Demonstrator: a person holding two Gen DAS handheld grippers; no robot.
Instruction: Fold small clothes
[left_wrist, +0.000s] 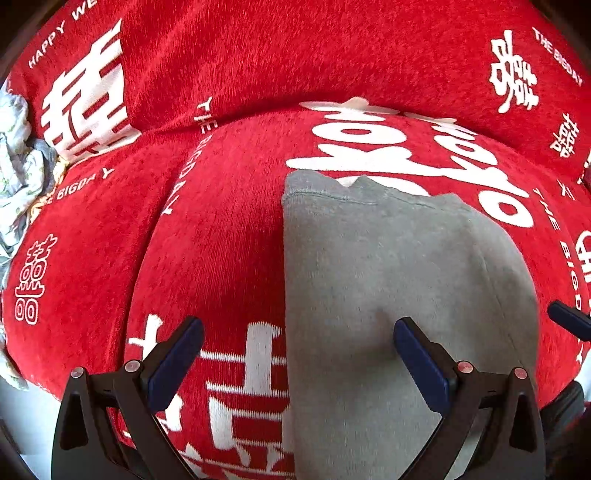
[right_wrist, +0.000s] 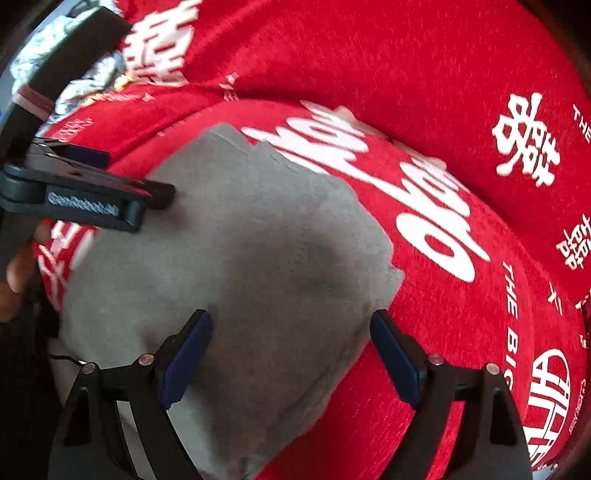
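Looking down the left wrist view, at nine o'clock a crumpled pale printed pile of clothes (left_wrist: 16, 155) sits bunched at the edge of the red blanket (left_wrist: 229, 66), which is covered in white characters and lettering and spreads across the whole scene. Over to the centre, the left gripper (left_wrist: 298, 363) hangs above it with jaws spread wide, nothing between the pads: one blue pad over bare red cloth at seven o'clock, the other over grey fabric at five o'clock. That grey garment (left_wrist: 388, 266) lies flat, folded, its straight left edge running from twelve o'clock down to six, stitched hem at the top. At three o'clock a blue fingertip of the other tool pokes in.

Switching to the right wrist view: at nine o'clock the left gripper shows side-on, its tips just over the grey garment (right_wrist: 236, 258), a person's hand (right_wrist: 16, 273) behind it. At the middle, the right gripper (right_wrist: 291, 354) stands wide open above the garment's lower part, empty. From one to five o'clock, red blanket (right_wrist: 369, 55) again.
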